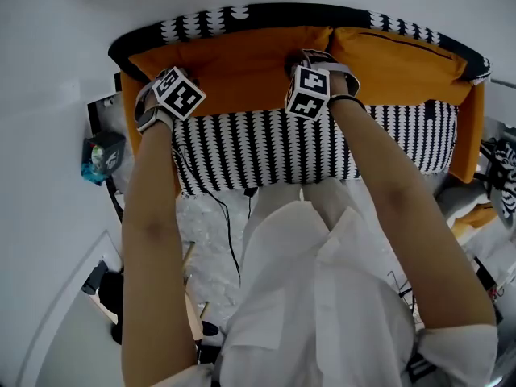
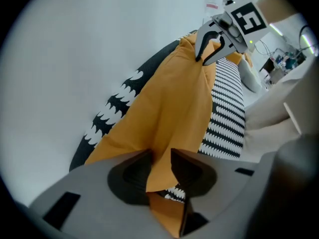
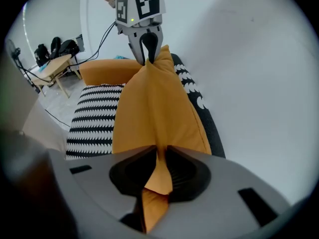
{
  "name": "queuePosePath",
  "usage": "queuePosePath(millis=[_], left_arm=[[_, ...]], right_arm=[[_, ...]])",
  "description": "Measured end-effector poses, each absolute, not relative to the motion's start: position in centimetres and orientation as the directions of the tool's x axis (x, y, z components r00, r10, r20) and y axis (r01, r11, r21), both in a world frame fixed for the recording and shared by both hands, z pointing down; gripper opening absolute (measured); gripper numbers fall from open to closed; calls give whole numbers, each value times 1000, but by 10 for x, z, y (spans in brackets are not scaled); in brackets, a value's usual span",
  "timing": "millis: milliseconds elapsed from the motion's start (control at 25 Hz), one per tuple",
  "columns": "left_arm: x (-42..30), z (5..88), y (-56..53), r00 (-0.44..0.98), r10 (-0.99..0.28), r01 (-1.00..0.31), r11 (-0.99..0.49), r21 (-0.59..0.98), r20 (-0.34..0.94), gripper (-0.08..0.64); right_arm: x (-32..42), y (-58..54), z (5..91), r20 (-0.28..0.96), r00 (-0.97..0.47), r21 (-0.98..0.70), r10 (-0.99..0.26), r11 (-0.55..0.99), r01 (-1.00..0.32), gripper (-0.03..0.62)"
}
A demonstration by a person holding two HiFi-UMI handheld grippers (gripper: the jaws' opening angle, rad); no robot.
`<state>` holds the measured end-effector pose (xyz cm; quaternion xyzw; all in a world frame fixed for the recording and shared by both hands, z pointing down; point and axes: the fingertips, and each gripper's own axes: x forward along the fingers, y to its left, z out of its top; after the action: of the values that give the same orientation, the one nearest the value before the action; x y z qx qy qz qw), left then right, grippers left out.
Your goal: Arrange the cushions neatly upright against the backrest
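Note:
An orange cushion (image 1: 234,67) stands upright against the black-and-white backrest (image 1: 242,18) of a small sofa, and both grippers are at its top edge. My left gripper (image 2: 160,158) is at the left corner, my right gripper (image 3: 162,153) at the right corner. Both sets of jaws stand slightly apart, with the cushion's orange fabric (image 2: 164,108) still lying loosely between them. Each gripper shows in the other's view: the right gripper (image 2: 212,51) and the left gripper (image 3: 146,54). A second orange cushion (image 1: 403,63) leans against the backrest to the right.
The patterned seat (image 1: 266,147) lies in front of the cushions, with orange armrests (image 1: 468,135) at the ends. A white wall rises directly behind the sofa. A small dark stand with a blue thing (image 1: 101,158) is at the left, and cables (image 1: 230,232) cross the floor.

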<state>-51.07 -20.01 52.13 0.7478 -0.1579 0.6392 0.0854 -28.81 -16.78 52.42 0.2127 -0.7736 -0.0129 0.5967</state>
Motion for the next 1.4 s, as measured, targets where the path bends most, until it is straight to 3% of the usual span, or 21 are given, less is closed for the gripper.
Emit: queuePosePath(millis=[160,280,440,640,760,1080,1400], left_arm=[[-514,508,-192,215,-170,-504,-863,-40,962,187],[-516,493,-180,322,-228,-656,-754,43,919,176],[-502,460,-151,527,-356,-779,-565,272,772,146],[-474,407,-107,689,-496,-724,-429,540,529,65],[-450,373,-81,728,-559,-664,-432,611,397,43],[-378,282,-51,781,-586,-593,-586,553,216,15],[-325,176,-85,780,-626,-572,-702,425,16,15]], right_arm=[[-284,-165,502,886,-244,247,-395,846,-472,77],[-273,-154,485,857,-288,173,-427,765,-621,77],[-245,-132,458,804,-330,54,-495,613,-788,77],[-201,-81,416,706,-376,-131,-600,411,-902,77],[-174,-41,395,664,-374,-184,-647,343,-921,74],[-121,-3,316,508,-419,-257,-753,332,-907,12],[-73,-35,212,272,-363,-225,-891,308,-924,8]])
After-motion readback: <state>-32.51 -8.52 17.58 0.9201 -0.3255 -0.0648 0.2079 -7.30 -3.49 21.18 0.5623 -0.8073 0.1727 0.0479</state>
